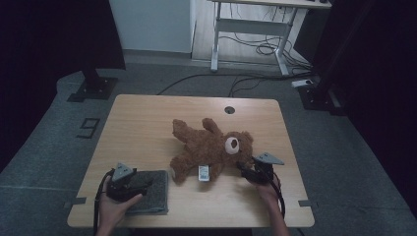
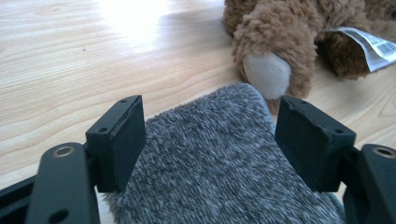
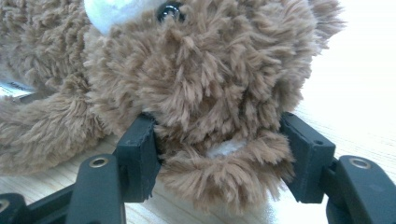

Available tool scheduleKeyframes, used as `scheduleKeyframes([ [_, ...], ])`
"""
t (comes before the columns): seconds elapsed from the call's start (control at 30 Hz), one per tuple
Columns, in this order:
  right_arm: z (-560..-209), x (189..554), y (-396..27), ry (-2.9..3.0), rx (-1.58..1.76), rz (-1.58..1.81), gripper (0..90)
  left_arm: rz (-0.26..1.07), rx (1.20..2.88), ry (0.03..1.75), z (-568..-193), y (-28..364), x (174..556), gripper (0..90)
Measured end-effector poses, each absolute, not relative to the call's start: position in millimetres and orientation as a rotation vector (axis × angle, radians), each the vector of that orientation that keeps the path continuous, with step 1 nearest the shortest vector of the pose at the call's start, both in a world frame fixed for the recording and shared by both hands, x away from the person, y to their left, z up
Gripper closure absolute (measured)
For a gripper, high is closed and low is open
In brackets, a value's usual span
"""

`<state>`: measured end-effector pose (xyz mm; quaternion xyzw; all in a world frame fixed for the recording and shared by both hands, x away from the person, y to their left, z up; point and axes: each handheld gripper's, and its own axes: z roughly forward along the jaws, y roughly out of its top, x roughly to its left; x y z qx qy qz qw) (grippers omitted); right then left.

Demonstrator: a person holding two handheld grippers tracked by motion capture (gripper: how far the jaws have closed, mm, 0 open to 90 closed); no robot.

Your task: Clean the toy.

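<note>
Straddling the folded grey cloth [image 2: 224,163] at the lower left of the worktop [image 1: 147,113], the left gripper [image 1: 129,183] has wide fingers [image 2: 119,140] off the pile. The right gripper [image 1: 251,172] brackets the teddy bear [image 1: 209,147] at its ear [image 3: 219,158], seemingly steadying it; whether its fingers [image 3: 137,154] press, I cannot tell. The high view adds the bear sprawled mid-worktop.

The high view looked forward and down from above the person's side, taking in the whole table [image 1: 147,118] and the floor beyond. The left gripper view sat low and close over a grey cloth [image 2: 219,158], facing across the tabletop toward the teddy bear [image 2: 280,42]. The right gripper view pressed close against the bear's head. All three views shared the bear.
</note>
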<state>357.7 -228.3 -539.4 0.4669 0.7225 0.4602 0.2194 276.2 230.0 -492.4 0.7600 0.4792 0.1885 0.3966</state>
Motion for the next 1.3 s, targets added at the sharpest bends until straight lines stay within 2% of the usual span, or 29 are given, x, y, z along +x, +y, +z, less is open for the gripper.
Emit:
scheduleKeyframes([
  [0.67, -540, 357, -228, 2.002, 1.289, 1.262, 36.9, 0.358, 2.074, 1.170, -527, 198, 278, 21.0],
  [1.0, -540, 357, -228, 2.000, 1.300, 1.259, 36.4, 0.369, 2.114, 1.205, -539, 195, 282, 22.4],
  [1.17, -541, 356, -227, 1.998, 1.300, 1.253, 36.4, 0.444, 2.120, 1.207, -541, 192, 278, 29.2],
  [1.23, -541, 356, -228, 1.999, 1.301, 1.253, 36.4, 0.457, 2.117, 1.212, -541, 192, 278, 37.8],
  [1.27, -541, 356, -228, 1.999, 1.302, 1.253, 36.4, 0.468, 2.114, 1.219, -541, 193, 278, 37.8],
  [1.3, -541, 356, -228, 1.998, 1.302, 1.254, 36.4, 0.471, 2.107, 1.224, -540, 195, 278, 43.8],
])
